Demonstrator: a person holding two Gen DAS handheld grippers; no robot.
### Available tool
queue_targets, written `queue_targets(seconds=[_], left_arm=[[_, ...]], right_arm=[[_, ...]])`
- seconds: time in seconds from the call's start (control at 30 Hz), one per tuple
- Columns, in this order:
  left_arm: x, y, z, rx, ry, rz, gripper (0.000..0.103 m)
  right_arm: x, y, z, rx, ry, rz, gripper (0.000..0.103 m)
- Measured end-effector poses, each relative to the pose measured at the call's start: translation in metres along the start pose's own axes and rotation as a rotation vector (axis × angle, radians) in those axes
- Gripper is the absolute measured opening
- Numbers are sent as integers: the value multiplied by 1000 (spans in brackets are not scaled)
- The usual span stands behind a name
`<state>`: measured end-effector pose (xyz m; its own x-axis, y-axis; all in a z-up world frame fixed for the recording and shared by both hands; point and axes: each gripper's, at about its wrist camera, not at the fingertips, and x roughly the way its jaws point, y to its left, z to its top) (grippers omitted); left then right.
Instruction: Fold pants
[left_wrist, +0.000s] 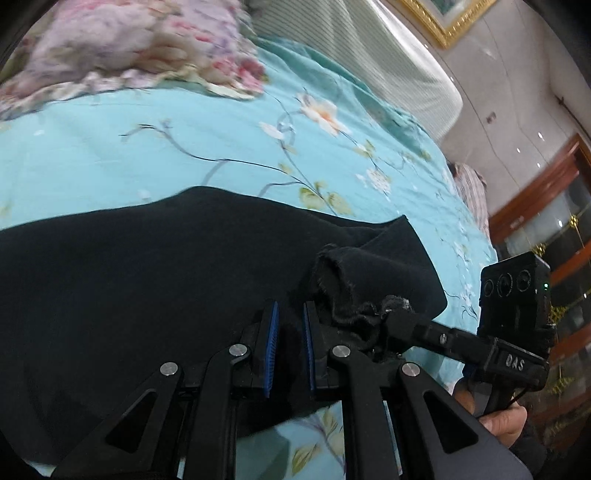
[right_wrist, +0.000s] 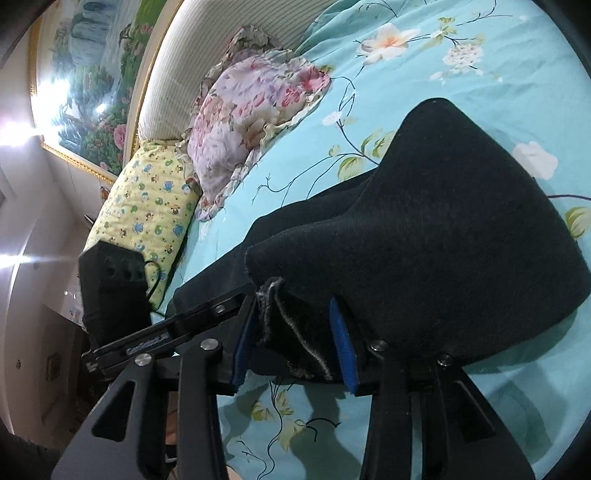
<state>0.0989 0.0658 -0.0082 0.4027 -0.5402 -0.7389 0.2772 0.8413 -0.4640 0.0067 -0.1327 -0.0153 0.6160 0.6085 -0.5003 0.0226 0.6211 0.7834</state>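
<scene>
Pants (right_wrist: 424, 221) hem between right gripper (right_wrist: 295, 339) pads, above bedsheet (right_wrist: 461, 48)

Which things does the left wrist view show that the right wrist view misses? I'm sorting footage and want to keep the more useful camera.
Only the left wrist view shows the wood-framed glass cabinet and the person's hand on the right gripper's handle. Only the right wrist view shows the yellow cartoon-print pillow and the landscape painting. Both show the black pants on the turquoise floral bedsheet, the pink floral pillow, the padded headboard, and each gripper, left gripper and right gripper, with pants fabric between its blue pads.
</scene>
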Motion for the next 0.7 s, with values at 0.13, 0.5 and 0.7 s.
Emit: queue_targets(seconds=[0.13,0.5,0.7], left_arm=[[-20,11,-9,-52,-34,21,20],[-69,49,-42,-193,-111,63,26],[-99,64,-65,-241,-162,133,36]], right_arm=[[2,7,-1,-10,6,10,42],[12,39,-5,-87,32,33,42],[21,56,-6,-132,55,46,42]])
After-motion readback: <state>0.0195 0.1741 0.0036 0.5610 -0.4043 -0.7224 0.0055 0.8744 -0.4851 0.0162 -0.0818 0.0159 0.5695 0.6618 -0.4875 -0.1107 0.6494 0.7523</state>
